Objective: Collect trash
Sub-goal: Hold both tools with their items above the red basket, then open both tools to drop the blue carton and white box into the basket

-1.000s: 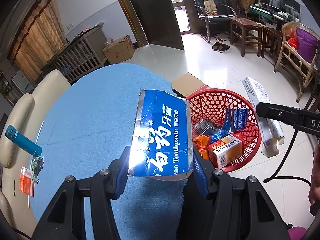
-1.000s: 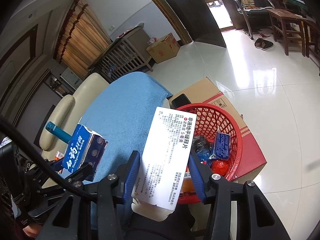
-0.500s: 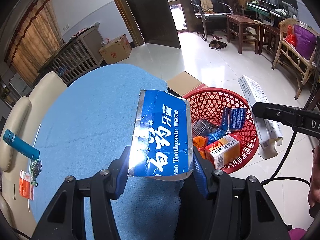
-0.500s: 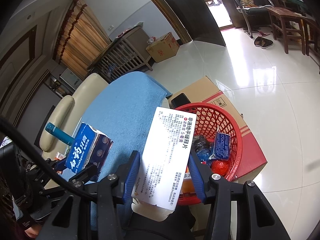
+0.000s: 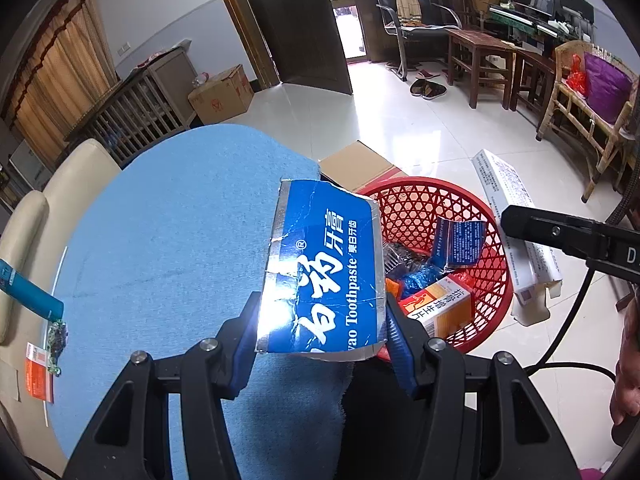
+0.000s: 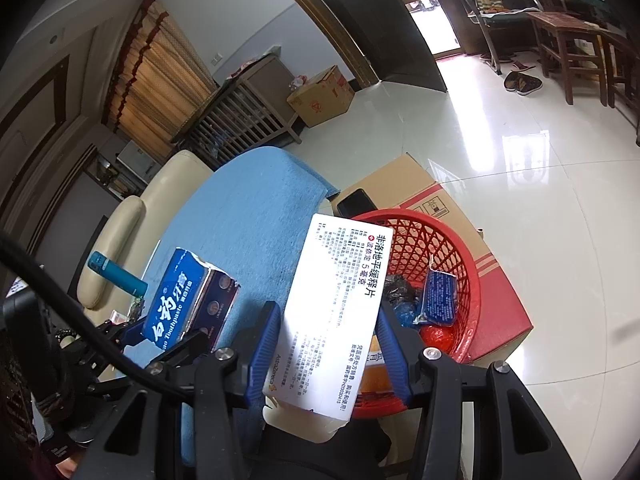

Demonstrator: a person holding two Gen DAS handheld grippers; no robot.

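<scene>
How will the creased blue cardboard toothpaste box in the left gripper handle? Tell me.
The blue cardboard toothpaste box looks creased and torn, so it is probably empty, light and crushable. Its glossy foil edges may slip between the left gripper's pads. Flat-sided, it is unlikely to roll.

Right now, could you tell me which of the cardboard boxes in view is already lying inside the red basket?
The orange-and-white medicine box lies in the red basket; the blue toothpaste box and white medicine box are each held in a gripper.
</scene>
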